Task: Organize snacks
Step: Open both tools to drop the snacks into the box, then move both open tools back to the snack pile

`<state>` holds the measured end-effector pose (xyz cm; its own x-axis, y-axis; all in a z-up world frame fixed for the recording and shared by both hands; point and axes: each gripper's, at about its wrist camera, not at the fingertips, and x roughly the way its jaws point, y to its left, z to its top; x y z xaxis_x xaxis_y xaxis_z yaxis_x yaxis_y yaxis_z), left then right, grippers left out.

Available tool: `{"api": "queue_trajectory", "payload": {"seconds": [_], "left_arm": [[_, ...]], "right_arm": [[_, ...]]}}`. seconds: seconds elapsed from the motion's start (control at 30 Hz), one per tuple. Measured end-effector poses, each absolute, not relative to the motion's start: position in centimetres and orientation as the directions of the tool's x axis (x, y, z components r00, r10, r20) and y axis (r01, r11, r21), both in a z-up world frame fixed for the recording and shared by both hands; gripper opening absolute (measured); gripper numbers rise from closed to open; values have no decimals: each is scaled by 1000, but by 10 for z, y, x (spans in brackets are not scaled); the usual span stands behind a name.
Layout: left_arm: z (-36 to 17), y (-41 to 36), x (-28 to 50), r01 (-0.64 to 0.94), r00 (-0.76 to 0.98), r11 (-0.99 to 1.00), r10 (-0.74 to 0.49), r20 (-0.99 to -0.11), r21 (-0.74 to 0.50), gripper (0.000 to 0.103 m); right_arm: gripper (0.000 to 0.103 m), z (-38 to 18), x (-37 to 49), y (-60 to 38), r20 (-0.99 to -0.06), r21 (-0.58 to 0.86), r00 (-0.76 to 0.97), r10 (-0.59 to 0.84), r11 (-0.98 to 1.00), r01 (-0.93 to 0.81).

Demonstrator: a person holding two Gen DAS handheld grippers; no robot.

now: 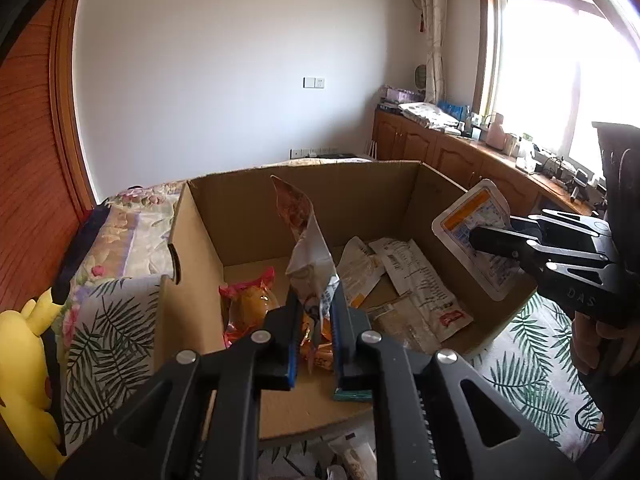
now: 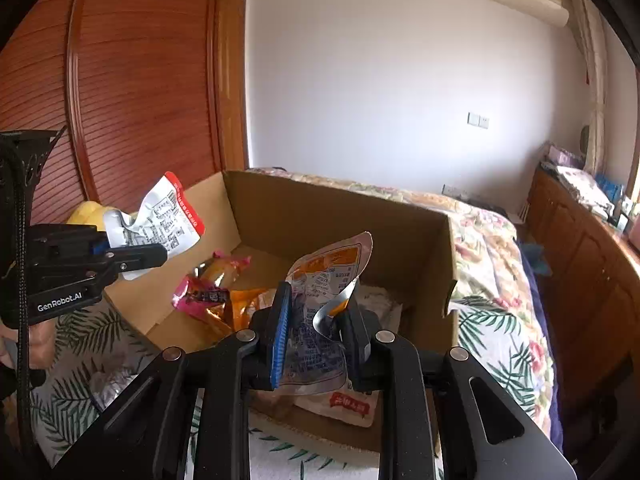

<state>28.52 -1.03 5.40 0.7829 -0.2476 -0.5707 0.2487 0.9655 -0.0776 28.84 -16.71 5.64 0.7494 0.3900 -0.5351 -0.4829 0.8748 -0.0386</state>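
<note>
An open cardboard box (image 1: 400,178) (image 2: 340,200) stands on the bed. My left gripper (image 1: 316,300) (image 2: 136,254) is shut on a crumpled white packet with red edging (image 1: 312,248) (image 2: 168,216), held over the box's left side. My right gripper (image 2: 316,328) (image 1: 492,236) is shut on a white and orange pouch with a silver inside (image 2: 328,280) (image 1: 476,224), held above the box's right wall. Inside the box lie pink and orange snack packets (image 1: 248,304) (image 2: 204,296) on the left and flat white packets (image 1: 412,280) (image 2: 352,404) on the right.
The bed has a floral and leaf-print cover (image 1: 116,304) (image 2: 492,320). A yellow plush toy (image 1: 24,360) (image 2: 86,212) sits left of the box. Loose packets (image 1: 352,456) lie in front of the box. A wooden cabinet (image 1: 440,148) runs under the window; a wardrobe (image 2: 140,80) stands left.
</note>
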Motion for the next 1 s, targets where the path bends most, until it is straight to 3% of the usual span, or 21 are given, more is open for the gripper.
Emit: {"api": "queue_trajectory", "payload": {"seconds": [0.5,1.0], "left_arm": [[43,-16,296,242,767,967,-240,-595,-78,15],[67,-11,253,239,784,970,-222,-580,-48,22]], "right_arm": [[21,44,292,-160,-560,-34,728,395,867,-496],[22,67,251,-161,-530,-18,737,419,863,-504]]}}
